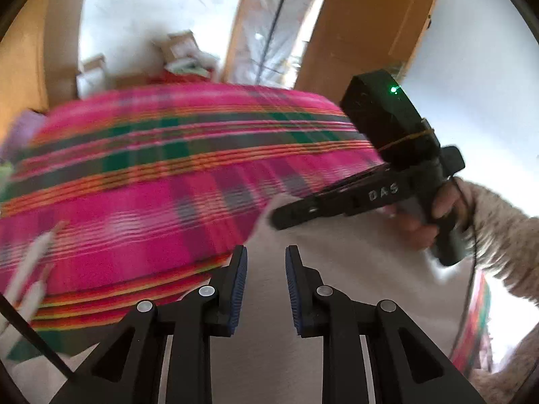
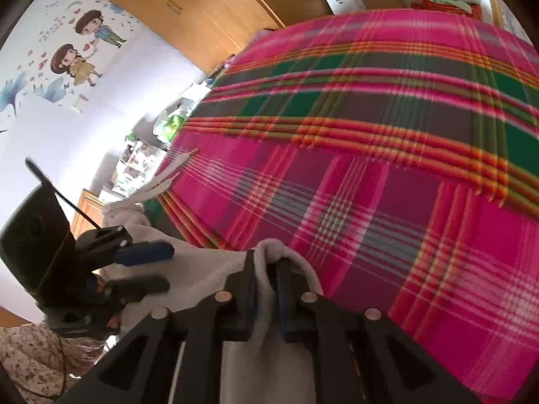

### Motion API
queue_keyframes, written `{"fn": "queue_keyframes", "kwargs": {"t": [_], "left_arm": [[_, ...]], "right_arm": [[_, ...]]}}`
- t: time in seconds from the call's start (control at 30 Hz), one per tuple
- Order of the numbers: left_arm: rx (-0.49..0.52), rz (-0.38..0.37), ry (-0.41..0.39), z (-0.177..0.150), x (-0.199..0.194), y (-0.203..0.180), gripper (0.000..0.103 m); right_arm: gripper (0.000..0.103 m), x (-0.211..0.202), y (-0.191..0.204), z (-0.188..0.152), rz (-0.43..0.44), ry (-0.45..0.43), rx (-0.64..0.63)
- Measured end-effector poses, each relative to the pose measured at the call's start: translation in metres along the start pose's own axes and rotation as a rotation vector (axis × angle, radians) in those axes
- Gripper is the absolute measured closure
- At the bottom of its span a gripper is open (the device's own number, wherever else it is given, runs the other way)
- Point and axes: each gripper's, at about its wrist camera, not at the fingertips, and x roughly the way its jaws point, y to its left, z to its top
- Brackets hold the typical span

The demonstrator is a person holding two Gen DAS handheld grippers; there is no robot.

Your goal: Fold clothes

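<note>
A pale grey-white garment (image 1: 337, 276) lies on the near part of a bed covered by a pink plaid blanket (image 1: 151, 175). My left gripper (image 1: 266, 256) hangs just above the garment, open, with nothing between its blue pads. In the right wrist view my right gripper (image 2: 267, 266) is shut on a raised fold of the garment (image 2: 273, 247). The left gripper (image 2: 168, 267) shows at the left of that view, open over the cloth. The right gripper (image 1: 276, 217) is seen side-on in the left wrist view, held by a hand in a beige patterned sleeve (image 1: 505, 235).
The plaid blanket (image 2: 370, 168) covers most of the bed. Cardboard boxes (image 1: 178, 47) and wooden doors (image 1: 370, 27) stand beyond it. A wall with cartoon stickers (image 2: 77, 50) and bedside clutter (image 2: 168, 121) lie to the left. White strips (image 2: 168, 175) rest at the blanket's edge.
</note>
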Motion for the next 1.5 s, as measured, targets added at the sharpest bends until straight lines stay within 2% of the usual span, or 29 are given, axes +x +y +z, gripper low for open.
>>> {"fn": "queue_keyframes", "kwargs": {"t": [0.07, 0.13, 0.2, 0.27, 0.43, 0.5, 0.6, 0.7, 0.9, 1.03, 1.2, 1.27, 1.3, 1.37, 1.4, 1.47, 1.5], "left_arm": [[0.015, -0.018, 0.032, 0.006, 0.009, 0.0, 0.079], [0.035, -0.031, 0.071, 0.01, 0.018, -0.001, 0.079], [0.056, -0.038, 0.094, 0.014, 0.025, -0.004, 0.079], [0.076, -0.043, 0.113, 0.018, 0.031, -0.007, 0.079], [0.164, -0.062, 0.182, 0.027, 0.05, -0.012, 0.079], [0.156, -0.078, 0.19, 0.027, 0.052, -0.009, 0.079], [0.137, -0.109, 0.176, 0.029, 0.053, -0.006, 0.079], [0.118, -0.138, 0.158, 0.031, 0.054, -0.003, 0.078], [0.079, -0.198, 0.123, 0.034, 0.055, 0.003, 0.074], [0.091, -0.244, 0.181, 0.035, 0.064, 0.004, 0.074], [-0.004, -0.295, 0.226, 0.036, 0.076, 0.019, 0.073], [-0.009, -0.303, 0.218, 0.036, 0.077, 0.019, 0.073], [-0.005, -0.303, 0.214, 0.035, 0.077, 0.018, 0.073], [0.013, -0.298, 0.208, 0.035, 0.078, 0.014, 0.074], [0.022, -0.296, 0.206, 0.035, 0.079, 0.013, 0.074], [0.028, -0.285, 0.193, 0.036, 0.077, 0.013, 0.089], [0.027, -0.277, 0.181, 0.037, 0.075, 0.014, 0.09]], "right_arm": [[0.091, -0.013, 0.001, 0.0, 0.033, -0.022, 0.005], [0.085, -0.034, 0.01, -0.006, 0.019, -0.055, -0.053], [0.081, -0.054, 0.016, -0.017, -0.085, -0.08, -0.129], [0.081, -0.072, 0.018, -0.032, -0.173, -0.081, -0.189], [0.079, -0.094, 0.013, -0.066, -0.264, -0.063, -0.247], [0.073, -0.1, 0.007, -0.077, -0.29, -0.068, -0.25], [0.061, -0.099, -0.003, -0.083, -0.262, -0.065, -0.221], [0.061, -0.094, -0.009, -0.085, -0.285, -0.061, -0.205], [0.061, -0.089, -0.016, -0.088, -0.244, -0.066, -0.179], [0.061, -0.089, -0.02, -0.088, -0.216, -0.049, -0.167], [0.061, -0.084, -0.019, -0.088, -0.215, -0.027, -0.166], [0.064, -0.084, -0.021, -0.089, -0.198, -0.028, -0.148], [0.074, -0.084, -0.022, -0.089, -0.189, -0.029, -0.138], [0.085, -0.085, -0.02, -0.091, -0.183, -0.032, -0.146], [0.094, -0.084, -0.016, -0.091, -0.191, -0.033, -0.165], [0.098, -0.089, -0.01, -0.093, -0.21, -0.057, -0.192], [0.099, -0.093, -0.009, -0.093, -0.214, -0.077, -0.19]]}}
